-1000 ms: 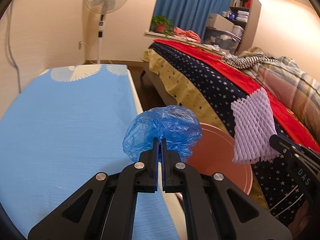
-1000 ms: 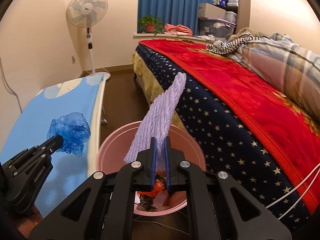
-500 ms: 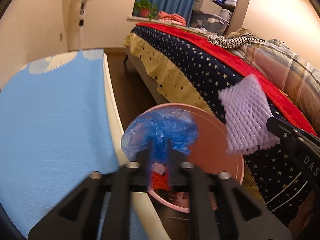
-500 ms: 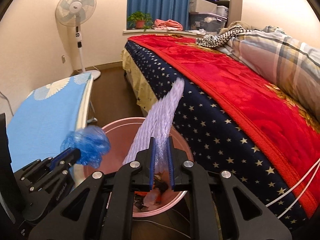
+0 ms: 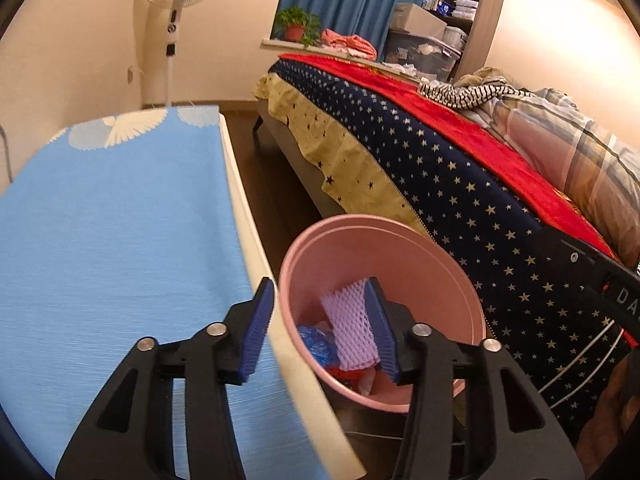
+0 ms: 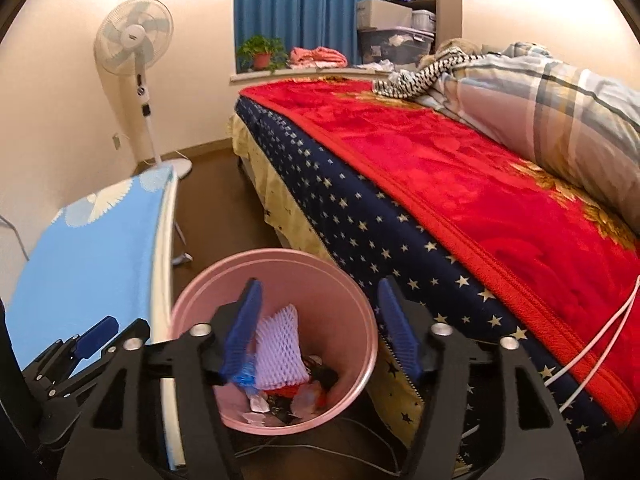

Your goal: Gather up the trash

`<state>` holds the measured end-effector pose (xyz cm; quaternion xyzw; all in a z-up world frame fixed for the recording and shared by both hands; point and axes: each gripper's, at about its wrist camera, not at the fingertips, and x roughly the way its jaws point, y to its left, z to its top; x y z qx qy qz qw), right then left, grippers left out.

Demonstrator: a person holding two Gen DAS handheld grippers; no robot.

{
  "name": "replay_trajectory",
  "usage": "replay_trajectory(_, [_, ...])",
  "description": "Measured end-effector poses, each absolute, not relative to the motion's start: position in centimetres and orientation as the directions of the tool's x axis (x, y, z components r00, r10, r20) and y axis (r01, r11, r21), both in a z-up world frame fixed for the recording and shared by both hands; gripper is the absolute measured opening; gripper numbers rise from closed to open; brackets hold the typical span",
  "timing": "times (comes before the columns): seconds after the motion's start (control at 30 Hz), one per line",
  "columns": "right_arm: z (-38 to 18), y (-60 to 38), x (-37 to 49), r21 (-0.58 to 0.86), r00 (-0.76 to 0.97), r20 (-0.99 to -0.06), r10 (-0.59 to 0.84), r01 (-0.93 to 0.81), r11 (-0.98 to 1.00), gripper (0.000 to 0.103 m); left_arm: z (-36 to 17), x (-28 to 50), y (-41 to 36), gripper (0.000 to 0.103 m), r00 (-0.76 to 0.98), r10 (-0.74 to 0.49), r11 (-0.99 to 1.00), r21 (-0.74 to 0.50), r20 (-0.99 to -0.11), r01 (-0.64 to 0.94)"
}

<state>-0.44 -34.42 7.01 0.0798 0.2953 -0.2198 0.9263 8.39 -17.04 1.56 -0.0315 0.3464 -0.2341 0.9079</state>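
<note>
A dark wooden floor (image 6: 224, 184) is seen between a blue-covered board (image 5: 120, 216) at 9 o'clock and a bed (image 6: 460, 184) at 3 o'clock. On the floor a pink bin (image 6: 352, 288) is stood at 6 o'clock, just beside the bed's edge and the board, and a white fan (image 6: 138, 48) is stood at 11 o'clock by the wall. The bed is covered by a starred navy sheet (image 5: 460, 184) and a red blanket (image 6: 440, 152), with a plaid quilt (image 6: 560, 96) and a striped garment (image 6: 420, 68) laid on it at 1 o'clock.
</note>
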Motion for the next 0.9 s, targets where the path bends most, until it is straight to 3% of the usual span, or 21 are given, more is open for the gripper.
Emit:
replay_trajectory(0.17, [9.1,-31.9,-2.2,0.017,0.775,-0.54,-0.33,0.401,0.916,0.092,3.8,7.1,-14.0,0.058,0.703,-0.413,0.906,-0.187,-0.579,0.379])
replay_trajectory(0.23, [9.7,-30.9,-2.9,0.012,0.787,-0.527,-0.321,0.385,0.923,0.097,4.7,6.5,-12.4,0.068,0.725,-0.394,0.917,-0.189,-0.566,0.351])
replay_trajectory(0.43, [11.5,-27.7,-5.4,0.036,0.83,-0.494,-0.259,0.317,0.948,0.098,6.7,3.1,-8.0,0.086,0.789,-0.289,0.957,-0.155,-0.542,0.245])
replay_trajectory(0.9, [9.7,-22.0,-7.0,0.011,0.849,-0.497,-0.178,0.212,0.977,0.098,8.4,-4.3,-1.8,0.091,0.845,-0.129,0.992,-0.069,-0.518,0.109])
